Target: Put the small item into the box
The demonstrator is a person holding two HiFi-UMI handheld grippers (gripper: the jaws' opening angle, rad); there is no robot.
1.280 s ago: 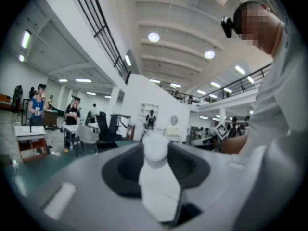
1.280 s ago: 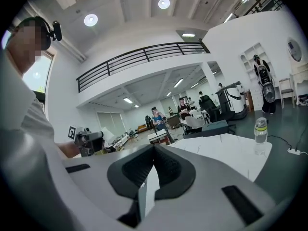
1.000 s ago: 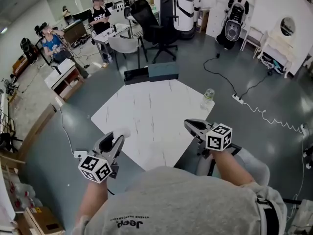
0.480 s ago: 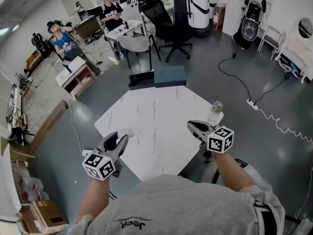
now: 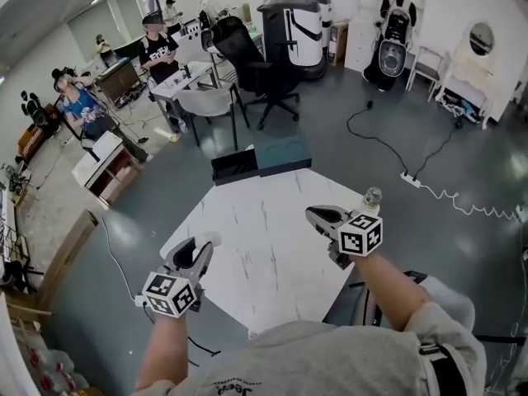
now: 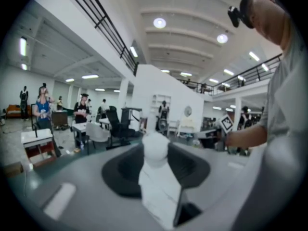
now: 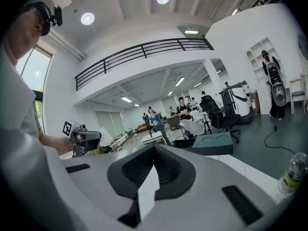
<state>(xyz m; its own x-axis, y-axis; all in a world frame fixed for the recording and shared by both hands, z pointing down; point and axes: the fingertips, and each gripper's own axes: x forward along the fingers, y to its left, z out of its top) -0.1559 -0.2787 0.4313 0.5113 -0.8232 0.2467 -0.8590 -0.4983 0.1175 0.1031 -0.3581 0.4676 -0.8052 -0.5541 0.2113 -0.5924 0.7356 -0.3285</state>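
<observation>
Carriage of small white item [image 6: 155, 147] toward box [image 5: 235, 168], judged as the step in hand. Held in left hand-held gripper [image 5: 203, 244], clenched on it at the jaw tips, low over the near left corner of the white surface [image 5: 264, 213]. Not yet at the box: well apart from it, bare surface between.

Box at the far edge of the surface: dark, seemingly an open black half on the left and a teal half on the right, side by side. Cannot tell whether lid or second tray.

Right hand-held gripper [image 5: 317, 214]: clenched on nothing, jaws together, hovering over the near right part of the surface. Near it, at the right edge: clear bottle [image 5: 371, 196], upright.

Next move, by judgement:
- Advance left hand-held gripper forward across the surface to a point above the open black half.
- Lower to within the walls, then part the jaws.
- Keep the grip firm during travel; small rounded item, likely to roll on early release.
- Keep right hand-held gripper clear of the path, or use to steady the box against sliding
</observation>
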